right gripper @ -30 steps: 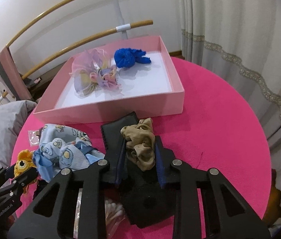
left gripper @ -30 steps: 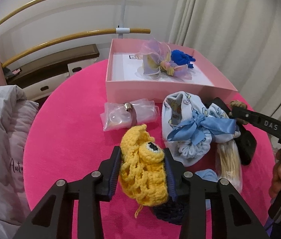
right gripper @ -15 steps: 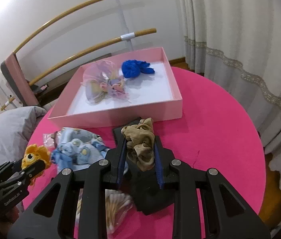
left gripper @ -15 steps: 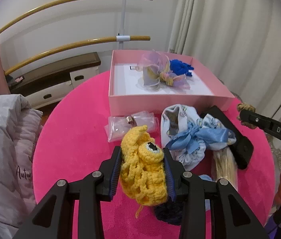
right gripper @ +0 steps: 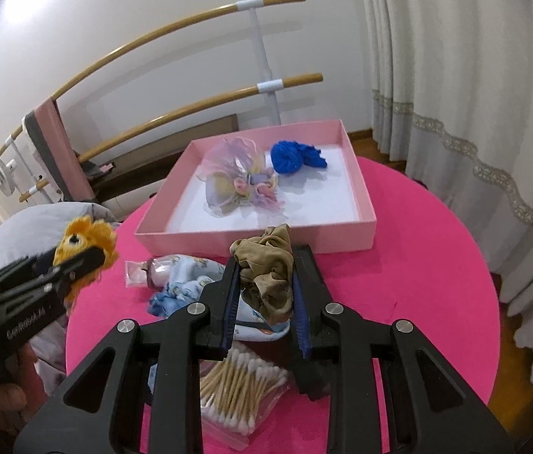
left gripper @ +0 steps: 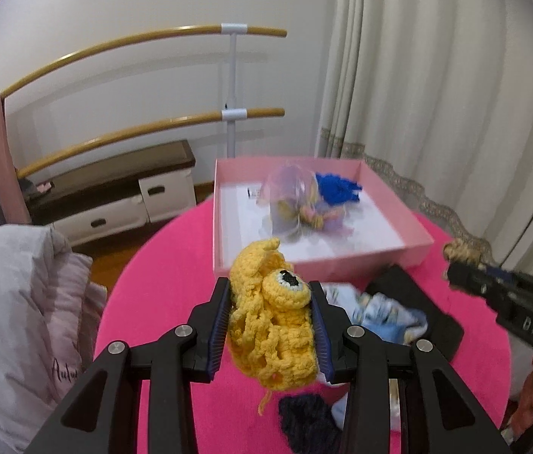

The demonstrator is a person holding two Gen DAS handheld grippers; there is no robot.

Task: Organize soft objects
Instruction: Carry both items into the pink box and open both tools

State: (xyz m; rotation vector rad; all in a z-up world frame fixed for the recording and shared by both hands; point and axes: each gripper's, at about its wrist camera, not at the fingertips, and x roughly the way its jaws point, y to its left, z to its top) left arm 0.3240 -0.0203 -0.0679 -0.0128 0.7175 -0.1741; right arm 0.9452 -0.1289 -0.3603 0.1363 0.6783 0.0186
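A yellow crochet toy (left gripper: 272, 321) is being squeezed between the left gripper (left gripper: 270, 325) above the pink table (left gripper: 160, 302), while a tan scrunchie (right gripper: 266, 272) is being clamped by the right gripper (right gripper: 264, 302) just before the pink box (right gripper: 266, 236).

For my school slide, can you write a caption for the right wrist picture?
Right gripper lifts a tan scrunchie toward the pink box.

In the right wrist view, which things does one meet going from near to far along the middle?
Bag of cotton swabs → tan scrunchie in the right claw → pink box front wall → pastel organza scrunchie → blue scrunchie.
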